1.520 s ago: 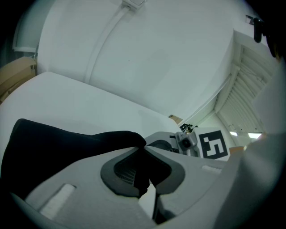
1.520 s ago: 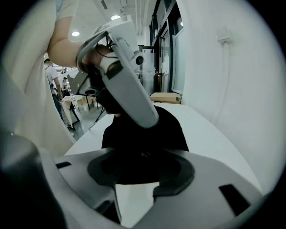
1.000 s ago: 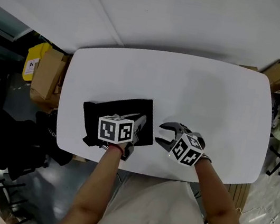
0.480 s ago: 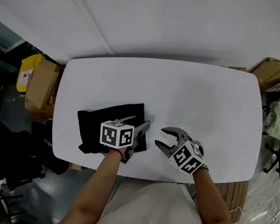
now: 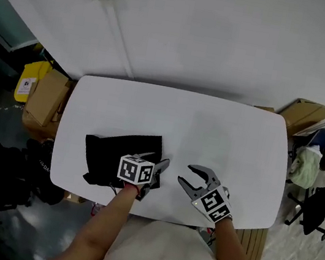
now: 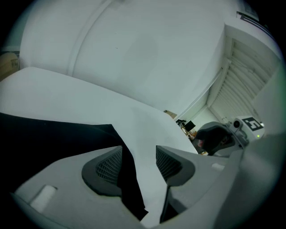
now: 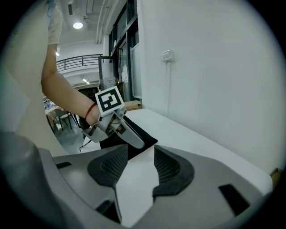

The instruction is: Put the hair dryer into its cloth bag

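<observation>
Left tongs [image 6: 137,166] have just been opening, released astride the edge of the black cloth bag [image 5: 111,154], lower left. Right tongs [image 7: 136,169] gape empty.

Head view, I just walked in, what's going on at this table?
A person is working over a white table with a tool in each hand. The left tool sits at the near right corner of a black cloth bag lying on the table. Its jaws have just been opening, and the cloth's edge lies between them without being pinched. The right tool hangs open and empty over bare tabletop beside the bag. No hair dryer is in sight.
</observation>
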Tool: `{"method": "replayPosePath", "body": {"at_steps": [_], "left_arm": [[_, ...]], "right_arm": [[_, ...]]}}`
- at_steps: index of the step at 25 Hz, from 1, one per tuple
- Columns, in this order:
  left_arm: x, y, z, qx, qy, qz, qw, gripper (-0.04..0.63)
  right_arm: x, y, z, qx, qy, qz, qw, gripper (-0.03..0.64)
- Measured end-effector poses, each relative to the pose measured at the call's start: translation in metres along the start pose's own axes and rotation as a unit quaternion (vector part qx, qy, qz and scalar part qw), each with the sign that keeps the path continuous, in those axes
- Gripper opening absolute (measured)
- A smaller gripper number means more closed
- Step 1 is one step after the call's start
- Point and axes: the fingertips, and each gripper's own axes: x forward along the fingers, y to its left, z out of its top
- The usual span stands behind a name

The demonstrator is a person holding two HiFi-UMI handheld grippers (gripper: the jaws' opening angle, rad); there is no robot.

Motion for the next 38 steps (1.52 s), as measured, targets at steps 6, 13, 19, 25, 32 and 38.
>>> {"method": "replayPosePath", "body": {"at_steps": [6, 13, 19, 25, 32, 38], "left_arm": [[0.007, 0.002, 0.002, 0.028, -0.022, -0.010, 0.9993, 0.272], [-0.022, -0.020, 0.012, 0.062, -0.060, -0.026, 0.9959, 0.277], [-0.068, -0.048, 0.016, 0.101, -0.116, -0.087, 0.9842, 0.276], [-0.111, -0.071, 0.009, 0.125, -0.155, -0.137, 0.9704, 0.275], [-0.154, -0.090, 0.000, 0.166, -0.198, -0.161, 0.9526, 0.073], [-0.177, -0.095, 0.001, 0.193, -0.222, -0.177, 0.9393, 0.011]], "right_arm": [[-0.019, 0.002, 0.004, 0.016, -0.011, -0.023, 1.000, 0.184], [-0.032, 0.010, 0.030, 0.044, -0.055, -0.039, 0.997, 0.178], [-0.027, 0.028, 0.045, 0.057, -0.075, -0.037, 0.995, 0.178], [-0.023, 0.051, 0.057, 0.072, -0.098, -0.035, 0.992, 0.170], [-0.022, 0.073, 0.064, 0.104, -0.130, -0.050, 0.985, 0.074], [-0.030, 0.085, 0.071, 0.120, -0.164, -0.090, 0.975, 0.028]]}}
